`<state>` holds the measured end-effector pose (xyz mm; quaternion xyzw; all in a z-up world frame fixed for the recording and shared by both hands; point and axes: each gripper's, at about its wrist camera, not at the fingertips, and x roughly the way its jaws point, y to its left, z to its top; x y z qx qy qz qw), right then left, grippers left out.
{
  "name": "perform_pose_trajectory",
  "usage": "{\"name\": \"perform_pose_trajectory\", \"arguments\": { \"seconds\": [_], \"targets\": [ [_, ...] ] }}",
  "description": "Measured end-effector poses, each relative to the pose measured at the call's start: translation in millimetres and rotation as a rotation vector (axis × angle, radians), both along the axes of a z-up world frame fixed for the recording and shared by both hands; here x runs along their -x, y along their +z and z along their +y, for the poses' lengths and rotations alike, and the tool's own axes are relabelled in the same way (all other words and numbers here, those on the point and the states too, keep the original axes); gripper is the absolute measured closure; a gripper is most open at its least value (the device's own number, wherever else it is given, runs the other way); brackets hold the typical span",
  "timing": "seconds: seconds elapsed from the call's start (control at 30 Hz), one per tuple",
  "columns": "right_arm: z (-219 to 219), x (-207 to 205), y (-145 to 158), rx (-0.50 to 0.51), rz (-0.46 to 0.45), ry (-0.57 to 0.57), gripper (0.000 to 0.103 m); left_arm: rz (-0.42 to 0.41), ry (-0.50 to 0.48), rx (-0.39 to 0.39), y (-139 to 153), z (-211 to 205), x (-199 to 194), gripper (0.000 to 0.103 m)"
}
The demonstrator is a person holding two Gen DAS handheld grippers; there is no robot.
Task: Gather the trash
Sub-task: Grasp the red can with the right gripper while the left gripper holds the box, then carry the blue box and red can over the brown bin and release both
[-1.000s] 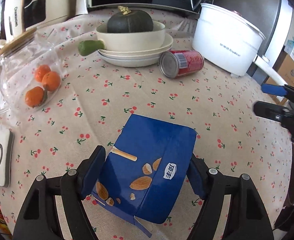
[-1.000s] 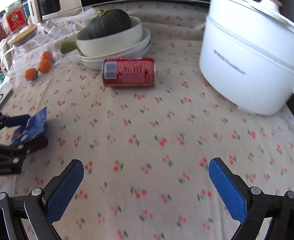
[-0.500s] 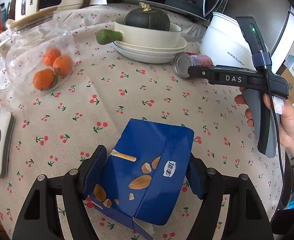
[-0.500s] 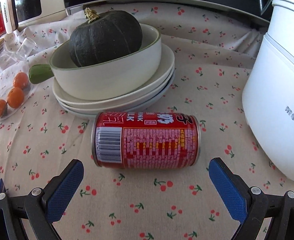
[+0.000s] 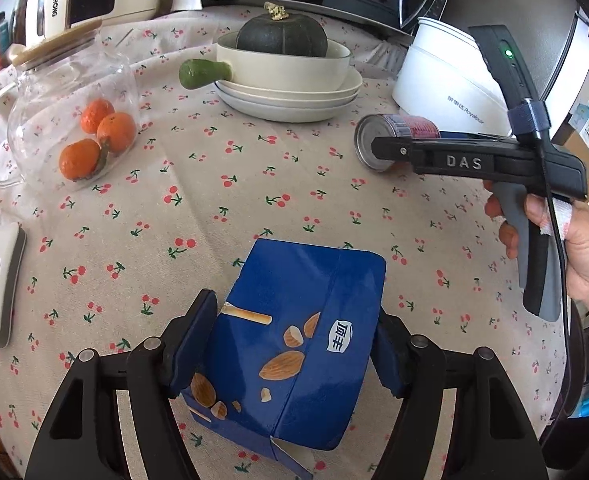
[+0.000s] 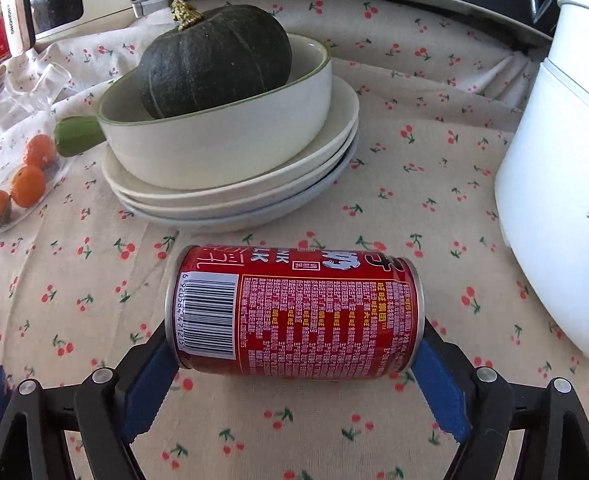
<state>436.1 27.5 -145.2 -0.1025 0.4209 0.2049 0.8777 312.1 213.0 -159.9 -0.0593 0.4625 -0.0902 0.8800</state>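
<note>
Currently: blue snack box (image 5: 294,344) clamped in left gripper (image 5: 294,344), near table edge. Red can (image 6: 294,314) lying on cloth right of plates (image 6: 230,196); right gripper (image 6: 294,364) closing on its ends. Neither binned yet.

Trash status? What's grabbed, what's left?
Nothing looks binned yet; no bin in view. In hand: left gripper clamps the blue carton. The right gripper jaws have been closing onto the ends of the red can lying on the tablecloth. Left: lift both, dispose.
</note>
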Motion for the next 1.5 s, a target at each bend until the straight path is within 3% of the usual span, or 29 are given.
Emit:
{"name": "perform_pose_trajectory", "arguments": {
  "seconds": [0.03, 0.1, 0.17, 0.27, 0.33, 0.37, 0.43, 0.63, 0.73, 0.77, 0.8, 0.83, 1.13, 1.5],
  "targets": [
    [-5, 9, 5, 0.005, -0.001, 0.010, 0.014, 0.003, -0.010, 0.005, 3, -3, 2, 0.066],
    [-17, 29, 16, 0.021, -0.006, 0.025, 0.014, 0.033, -0.037, 0.037, 9, -11, 5, 0.079],
    [-33, 51, 26, 0.035, 0.000, 0.027, 0.014, 0.052, -0.056, 0.032, 13, -21, 10, 0.079],
    [-59, 81, 36, 0.064, 0.016, 0.013, 0.014, 0.064, -0.077, -0.041, 14, -37, 20, 0.079],
    [-78, 100, 41, 0.081, 0.027, 0.006, 0.014, 0.087, -0.076, 0.004, 15, -36, 26, 0.075],
    [-86, 110, 44, 0.084, 0.029, 0.005, 0.014, 0.105, -0.063, 0.034, 15, -33, 29, 0.062],
    [-104, 129, 49, 0.076, 0.030, 0.005, 0.014, 0.113, -0.023, 0.073, 13, -26, 33, 0.050],
    [-146, 173, 48, 0.030, 0.081, -0.027, 0.014, 0.167, 0.005, 0.094, -2, -29, 36, 0.046],
    [-162, 189, 46, 0.023, 0.092, -0.042, 0.014, 0.142, -0.005, 0.053, -6, -39, 40, 0.051],
    [-167, 194, 45, 0.018, 0.096, -0.049, 0.014, 0.132, -0.008, 0.041, -5, -42, 42, 0.071],
    [-171, 199, 45, 0.011, 0.100, -0.057, 0.014, 0.140, -0.010, 0.033, -6, -46, 43, 0.082],
    [-176, 204, 46, 0.005, 0.102, -0.064, 0.014, 0.146, -0.002, 0.026, -6, -48, 46, 0.084],
    [-211, 251, 66, -0.032, 0.062, -0.107, 0.014, 0.101, 0.006, -0.042, 34, -82, 95, 0.085],
    [-260, 315, 83, -0.112, 0.007, -0.187, 0.014, 0.031, -0.096, -0.013, 73, -167, 171, 0.085]
  ]
}}
